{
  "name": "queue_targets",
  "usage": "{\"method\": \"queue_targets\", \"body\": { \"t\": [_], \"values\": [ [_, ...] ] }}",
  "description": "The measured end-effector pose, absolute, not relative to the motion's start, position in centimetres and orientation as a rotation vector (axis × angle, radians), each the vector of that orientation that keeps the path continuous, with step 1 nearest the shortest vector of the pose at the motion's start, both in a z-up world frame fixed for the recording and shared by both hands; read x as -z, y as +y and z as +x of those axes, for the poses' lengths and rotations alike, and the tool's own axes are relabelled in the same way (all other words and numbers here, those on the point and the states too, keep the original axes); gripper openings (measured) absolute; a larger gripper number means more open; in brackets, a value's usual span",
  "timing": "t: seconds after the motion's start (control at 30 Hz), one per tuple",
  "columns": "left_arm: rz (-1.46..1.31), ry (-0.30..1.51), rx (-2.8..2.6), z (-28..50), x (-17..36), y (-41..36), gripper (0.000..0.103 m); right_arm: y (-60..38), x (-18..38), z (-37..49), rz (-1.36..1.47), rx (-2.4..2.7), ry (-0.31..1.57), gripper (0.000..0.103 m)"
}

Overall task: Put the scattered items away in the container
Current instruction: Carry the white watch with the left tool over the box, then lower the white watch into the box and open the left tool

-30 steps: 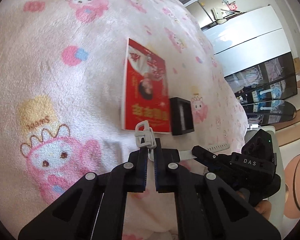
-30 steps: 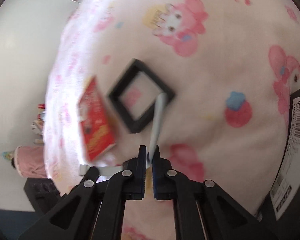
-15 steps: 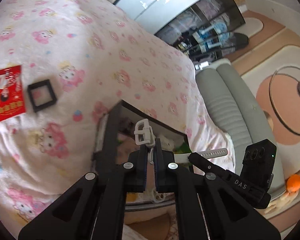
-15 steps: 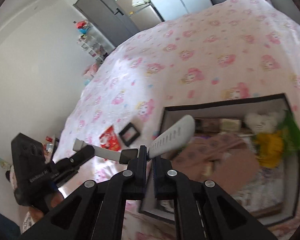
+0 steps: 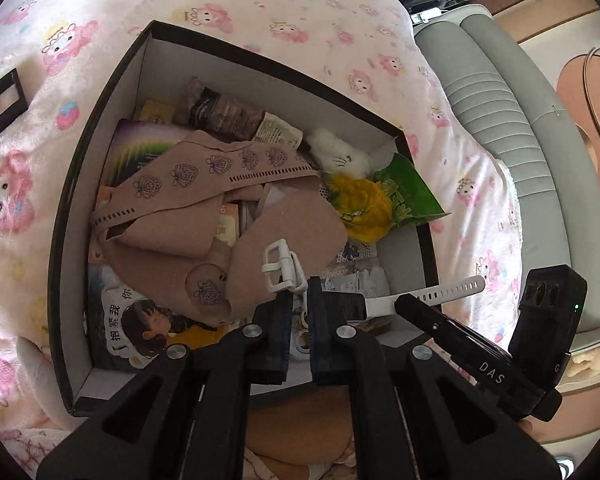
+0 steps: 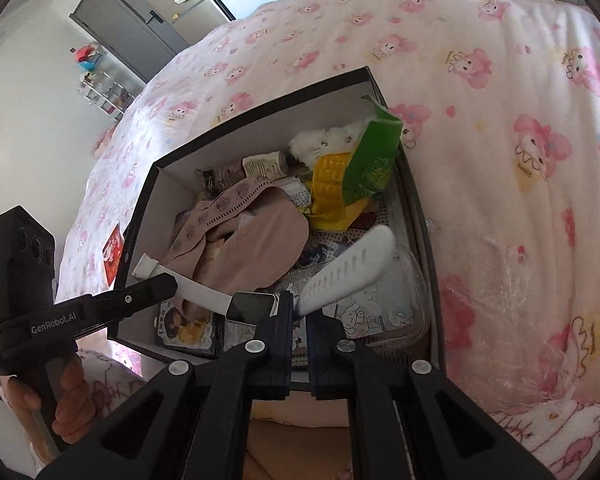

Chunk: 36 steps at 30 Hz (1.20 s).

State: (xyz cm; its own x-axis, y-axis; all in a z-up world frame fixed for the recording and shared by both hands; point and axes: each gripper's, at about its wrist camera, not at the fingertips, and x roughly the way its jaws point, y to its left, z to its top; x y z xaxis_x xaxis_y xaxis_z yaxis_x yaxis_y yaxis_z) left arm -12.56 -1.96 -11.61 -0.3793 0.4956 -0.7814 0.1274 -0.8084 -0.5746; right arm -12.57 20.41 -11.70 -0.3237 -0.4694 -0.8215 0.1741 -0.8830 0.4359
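Both grippers hold one white-strapped smartwatch above the near end of an open black box [image 5: 100, 92] with white walls. My left gripper [image 5: 298, 300] is shut on the watch's buckle strap [image 5: 282, 266]. My right gripper [image 6: 298, 312] is shut on the holed strap [image 6: 352, 270]. The watch's dark face [image 6: 250, 302] hangs between them. The box [image 6: 260, 92] holds a tan belt [image 5: 204, 168], a yellow toy [image 5: 360, 200], a green packet [image 5: 406, 192], a white plush and booklets.
The box rests on a pink cartoon-print blanket [image 6: 500, 160]. A black square frame [image 5: 0, 104] lies on the blanket left of the box. A red packet [image 6: 114, 252] lies beyond the box. A grey sofa [image 5: 500, 120] stands to the right.
Both grippers carried the watch from the blanket near the red packet and black frame to over the open box, which now fills both views.
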Motion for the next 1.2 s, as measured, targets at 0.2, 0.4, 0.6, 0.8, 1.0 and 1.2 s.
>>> {"method": "queue_targets", "body": {
  "t": [0.2, 0.4, 0.6, 0.8, 1.0, 1.2],
  "values": [
    [-1.591, -0.825, -2.357, -12.5, 11.3, -2.5, 0.004, 20.7, 11.4, -12.4, 1.546, 2.237, -0.407, 0.009],
    [-1.614, -0.827, -2.391, -12.4, 11.3, -3.1, 0.004, 21.4, 11.4, -12.9, 1.582, 2.258, -0.416, 0.011],
    [-1.618, -0.855, -2.418, -12.4, 11.4, -3.5, 0.015, 22.3, 9.6, -12.9, 1.547, 2.317, -0.374, 0.011],
    [-1.527, -0.875, -2.606, -11.3, 10.0, -4.7, 0.029, 21.8, 8.3, -13.6, 1.53, 2.334, -0.309, 0.011],
    [-1.558, -0.694, -2.635, -12.2, 9.4, -3.7, 0.035, 19.8, 9.7, -14.0, 1.539, 2.256, -0.286, 0.011],
    [-1.755, -0.631, -2.361, -16.2, 13.0, -1.2, 0.035, 18.2, 11.1, -14.9, 1.571, 2.221, -0.191, 0.011]
  ]
}}
